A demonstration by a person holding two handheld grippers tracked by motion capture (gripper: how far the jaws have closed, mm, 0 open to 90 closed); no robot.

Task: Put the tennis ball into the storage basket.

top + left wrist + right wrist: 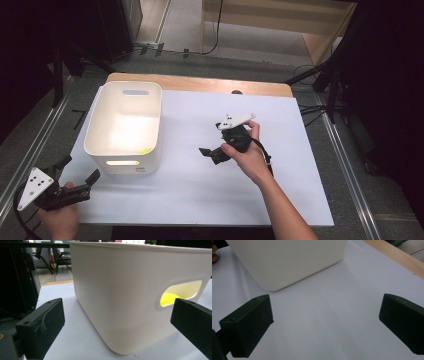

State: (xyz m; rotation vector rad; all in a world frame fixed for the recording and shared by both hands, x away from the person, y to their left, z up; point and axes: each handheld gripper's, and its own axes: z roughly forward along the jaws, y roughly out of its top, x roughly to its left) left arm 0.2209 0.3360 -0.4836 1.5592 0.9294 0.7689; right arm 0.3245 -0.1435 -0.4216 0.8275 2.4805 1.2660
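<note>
A white table [200, 190] carries a white bin [125, 127] at its left side. Through the bin's handle slot a yellow thing [170, 298] shows on the bin floor. The right gripper [210, 151] hovers mid-table, right of the bin, jaws wide apart and empty. The left gripper [80, 170] sits off the table's near-left corner, aimed at the bin, jaws also spread and empty.

Bin [124, 127] on desk [210, 190], left half; left gripper [80, 170] just before it, right gripper [206, 151] to its right.
</note>
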